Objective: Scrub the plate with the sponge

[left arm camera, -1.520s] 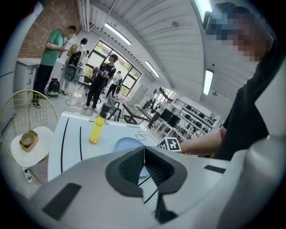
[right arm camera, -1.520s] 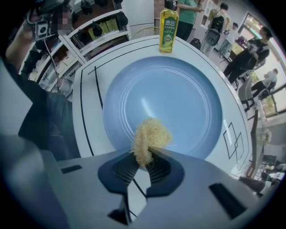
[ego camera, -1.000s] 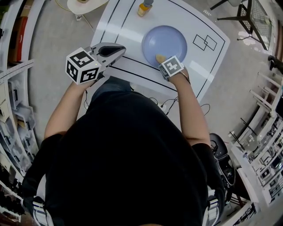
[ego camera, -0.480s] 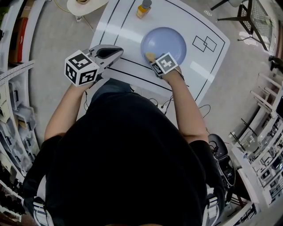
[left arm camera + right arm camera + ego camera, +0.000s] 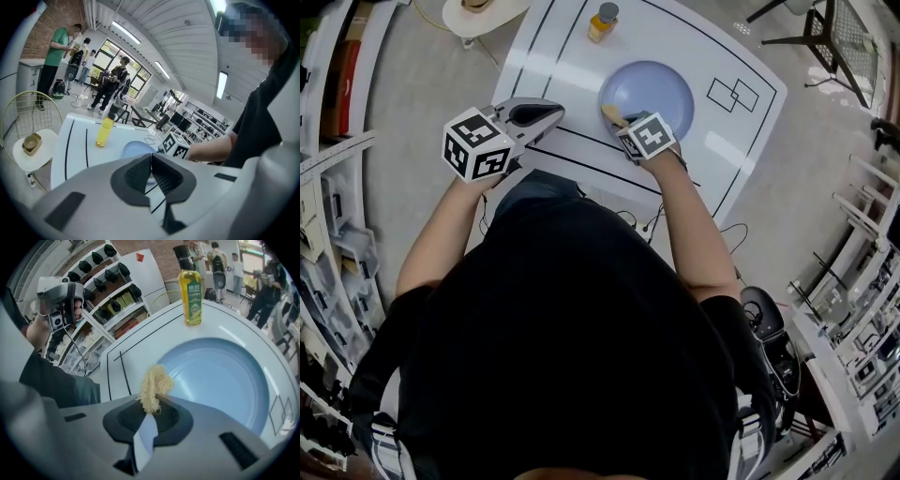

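Since 1 s ago, R gripper point(image 5: 623, 123) has slid left along the plate's near side, so the sponge point(image 5: 611, 113) now sits at the near-left rim rather than near-centre; L gripper point(image 5: 555, 112) has barely shifted. Overhead view of a person at a white table point(image 5: 562, 66) with black printed lines. R fingers are clamped on the yellow, stringy sponge, whose tuft sticks out past the tips and hangs over the pale blue plate point(image 5: 661, 84), at or just above its surface; contact can't be confirmed. L fingers are pressed together w/ nothing between them, held over the table's near-left part, well apart from the plate and not steadying it. Progress, as a judgement: scrubbing is under way. No suds or dirt show, so coverage can't be read. The centre, far side and right side likely still need passes. Room to move: the plate lies mid-table w/ bare surface all round. A bottle point(image 5: 604, 21) of yellow liquid stands beyond it near the far edge, clear of short strokes. The table's near edge is close behind R gripper.
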`<state>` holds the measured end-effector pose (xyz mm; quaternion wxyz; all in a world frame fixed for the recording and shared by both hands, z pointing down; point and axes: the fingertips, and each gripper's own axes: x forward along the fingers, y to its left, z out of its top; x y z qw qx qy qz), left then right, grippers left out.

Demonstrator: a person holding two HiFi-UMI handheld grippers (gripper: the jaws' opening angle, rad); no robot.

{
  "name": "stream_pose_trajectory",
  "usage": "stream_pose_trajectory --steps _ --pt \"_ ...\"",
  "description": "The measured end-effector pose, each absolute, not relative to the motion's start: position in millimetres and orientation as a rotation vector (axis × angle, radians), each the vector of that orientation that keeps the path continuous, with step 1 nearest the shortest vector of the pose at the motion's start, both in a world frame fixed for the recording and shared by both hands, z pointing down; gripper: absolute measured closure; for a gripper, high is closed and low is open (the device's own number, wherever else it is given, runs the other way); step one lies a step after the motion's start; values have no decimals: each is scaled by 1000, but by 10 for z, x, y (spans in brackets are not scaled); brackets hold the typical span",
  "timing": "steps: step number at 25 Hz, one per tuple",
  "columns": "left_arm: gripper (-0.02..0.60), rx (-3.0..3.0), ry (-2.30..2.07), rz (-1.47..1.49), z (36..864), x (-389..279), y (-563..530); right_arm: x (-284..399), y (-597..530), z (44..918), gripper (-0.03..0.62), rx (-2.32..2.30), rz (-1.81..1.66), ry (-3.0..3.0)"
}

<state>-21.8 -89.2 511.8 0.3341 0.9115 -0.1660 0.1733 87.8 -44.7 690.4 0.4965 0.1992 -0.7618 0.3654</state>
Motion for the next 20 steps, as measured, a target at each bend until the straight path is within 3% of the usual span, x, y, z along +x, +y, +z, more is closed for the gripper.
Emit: stream_pose_trajectory --steps 10,20 --pt "572 2388 -409 447 5107 -140 -906 1093 -757 6589 560 687 801 -1940" --pt "572 2380 -391 456 5162 -140 -903 1496 -582 6874 560 596 364 -1720"
